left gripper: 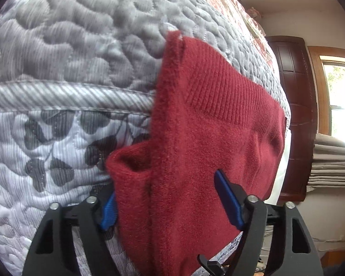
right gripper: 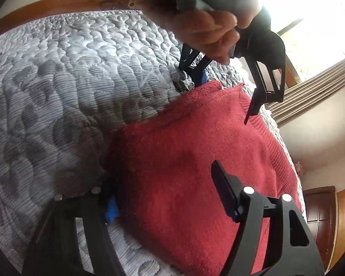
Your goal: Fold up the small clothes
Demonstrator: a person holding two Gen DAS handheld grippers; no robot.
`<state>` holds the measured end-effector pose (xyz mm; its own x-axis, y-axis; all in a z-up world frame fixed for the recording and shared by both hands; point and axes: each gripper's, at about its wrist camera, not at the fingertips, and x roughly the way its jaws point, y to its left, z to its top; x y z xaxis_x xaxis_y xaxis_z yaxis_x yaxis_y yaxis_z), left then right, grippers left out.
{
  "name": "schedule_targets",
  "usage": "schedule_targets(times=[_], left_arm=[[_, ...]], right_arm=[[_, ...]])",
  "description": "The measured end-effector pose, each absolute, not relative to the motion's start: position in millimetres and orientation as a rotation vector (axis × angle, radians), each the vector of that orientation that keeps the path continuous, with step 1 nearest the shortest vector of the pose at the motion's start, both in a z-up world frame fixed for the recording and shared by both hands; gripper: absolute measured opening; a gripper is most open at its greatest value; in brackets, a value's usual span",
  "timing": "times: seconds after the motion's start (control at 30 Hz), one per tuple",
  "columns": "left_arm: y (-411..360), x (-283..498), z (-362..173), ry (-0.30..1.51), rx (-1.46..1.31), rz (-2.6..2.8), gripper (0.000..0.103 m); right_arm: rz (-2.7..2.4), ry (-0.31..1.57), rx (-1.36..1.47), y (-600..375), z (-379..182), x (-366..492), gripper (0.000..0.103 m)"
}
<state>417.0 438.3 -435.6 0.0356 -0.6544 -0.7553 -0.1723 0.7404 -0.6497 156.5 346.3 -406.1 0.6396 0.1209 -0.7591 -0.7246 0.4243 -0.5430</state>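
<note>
Claw (left gripper: 170, 201) astride folded red fleece (left gripper: 207, 138)

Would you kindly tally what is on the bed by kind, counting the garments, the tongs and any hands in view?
Red knit garment: 1
Tongs: 2, the left tongs and the right tongs, each open astride an edge of the garment
Hand: 1, holding the left tongs
Quilted grey bedspread: 1
Total: 5

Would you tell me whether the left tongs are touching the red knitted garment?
Touching. In the left wrist view, the left tongs straddle the red knitted garment, its fabric pressing against both blue pads.
</note>
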Motion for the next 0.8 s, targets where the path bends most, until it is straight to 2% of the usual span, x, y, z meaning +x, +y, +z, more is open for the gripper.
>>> schedule_targets(times=[0.03,0.07,0.1,0.13,0.2,0.27,0.37,0.8], left_arm=[[442.8,416.7,-437.9,1.527,-0.712,-0.409,0.055],[446.4,416.1,-439.4,1.536,-0.716,-0.393,0.050],[449.0,415.4,-440.0,1.542,-0.719,-0.383,0.042],[450.8,414.5,-439.8,1.546,-0.721,-0.381,0.031],[451.2,412.5,-438.0,1.548,-0.717,-0.393,0.026],[448.3,411.2,-433.5,1.537,-0.710,-0.380,0.023],[443.6,410.3,-423.5,1.518,-0.710,-0.358,0.020],[407.5,414.4,-333.5,1.453,-0.715,-0.325,0.018]], right_arm=[[0.595,0.711,-1.000,346.8,-406.1,155.8,0.060],[0.608,0.729,-0.987,347.0,-405.7,156.4,0.052],[0.618,0.746,-0.972,347.0,-404.8,156.8,0.048],[0.621,0.759,-0.960,347.0,-403.2,156.3,0.041],[0.623,0.796,-0.924,345.0,-399.2,157.5,0.033],[0.623,0.823,-0.881,343.1,-392.9,161.1,0.025],[0.616,0.852,-0.810,338.3,-376.3,167.4,0.021],[0.546,0.823,-0.632,292.3,-282.5,176.5,0.020]])
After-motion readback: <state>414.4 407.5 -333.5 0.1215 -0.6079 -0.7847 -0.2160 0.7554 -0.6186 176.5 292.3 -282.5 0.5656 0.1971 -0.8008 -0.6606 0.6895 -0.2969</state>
